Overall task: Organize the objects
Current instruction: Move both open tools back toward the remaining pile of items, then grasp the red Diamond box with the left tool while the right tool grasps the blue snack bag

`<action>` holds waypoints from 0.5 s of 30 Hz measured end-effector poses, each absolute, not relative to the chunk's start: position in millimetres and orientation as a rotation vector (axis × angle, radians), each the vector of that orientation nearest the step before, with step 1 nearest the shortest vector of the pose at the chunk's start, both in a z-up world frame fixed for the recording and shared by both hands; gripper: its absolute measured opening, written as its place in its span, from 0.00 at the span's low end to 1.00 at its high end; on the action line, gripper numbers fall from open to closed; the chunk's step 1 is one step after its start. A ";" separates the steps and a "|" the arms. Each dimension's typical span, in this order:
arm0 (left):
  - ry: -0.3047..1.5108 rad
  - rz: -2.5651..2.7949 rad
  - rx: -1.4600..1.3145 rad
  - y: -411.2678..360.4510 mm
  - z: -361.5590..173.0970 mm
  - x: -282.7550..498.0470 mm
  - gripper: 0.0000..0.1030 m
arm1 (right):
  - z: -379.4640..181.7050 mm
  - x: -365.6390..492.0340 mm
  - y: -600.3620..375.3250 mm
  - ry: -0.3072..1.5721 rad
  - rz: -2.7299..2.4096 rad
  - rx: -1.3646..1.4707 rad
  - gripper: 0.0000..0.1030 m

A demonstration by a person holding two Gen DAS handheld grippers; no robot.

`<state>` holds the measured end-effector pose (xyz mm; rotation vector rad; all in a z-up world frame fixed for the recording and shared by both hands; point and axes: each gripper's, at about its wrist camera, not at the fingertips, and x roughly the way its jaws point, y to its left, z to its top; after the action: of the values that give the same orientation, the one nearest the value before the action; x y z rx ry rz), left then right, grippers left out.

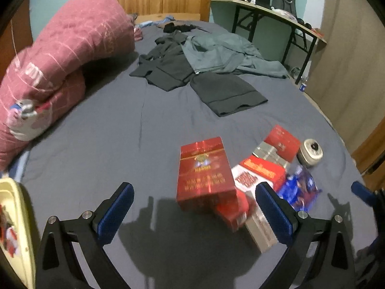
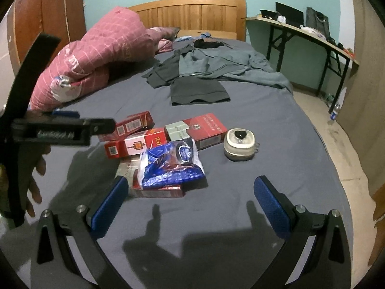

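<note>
A cluster of red boxes lies on the grey bed sheet (image 1: 96, 132). The largest red box (image 1: 204, 172) sits just ahead of my open, empty left gripper (image 1: 195, 207). Flatter red packs (image 2: 134, 144) lie beside it, with a blue and white foil bag (image 2: 172, 166) on top and a red and grey carton (image 2: 199, 130) behind. A small round cream container (image 2: 239, 144) with a black heart on its lid stands to the right. My right gripper (image 2: 192, 200) is open and empty, just short of the foil bag. The left gripper also shows in the right wrist view (image 2: 65, 130).
A pink quilt (image 1: 60, 55) is piled at the bed's left. Dark and grey clothes (image 1: 199, 65) lie spread at mid-bed. A wooden headboard (image 2: 192, 16) stands behind. A folding desk (image 2: 308, 36) stands to the right. A cream tray edge (image 1: 12, 228) shows at the left.
</note>
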<state>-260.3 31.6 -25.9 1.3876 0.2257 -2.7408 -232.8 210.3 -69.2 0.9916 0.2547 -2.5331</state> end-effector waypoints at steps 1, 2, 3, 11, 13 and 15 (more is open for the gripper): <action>0.249 -2.738 1.396 28.9 -29.6 -265.3 1.00 | -70.2 -234.0 207.2 0.264 -2.525 0.983 1.00; 0.270 -2.738 1.395 26.7 -32.9 -270.1 1.00 | -72.6 -235.8 202.9 0.277 -2.511 0.981 1.00; 0.270 -2.733 1.398 26.1 -36.9 -274.3 1.00 | -75.0 -237.5 199.7 0.291 -2.504 0.982 1.00; 0.182 -2.723 1.436 38.3 -59.0 -296.0 1.00 | -84.3 -248.1 182.1 0.366 -2.486 0.952 1.00; 0.196 -2.723 1.431 38.5 -61.7 -299.5 1.00 | -86.9 -250.6 178.1 0.385 -2.480 0.953 1.00; 0.205 -2.722 1.432 37.6 -62.0 -299.4 1.00 | -89.6 -253.9 176.0 0.384 -2.478 0.961 1.00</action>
<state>-299.4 37.6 -62.0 1.4319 0.2052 -2.7219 -253.9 176.0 -89.6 0.9608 0.3842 -2.4776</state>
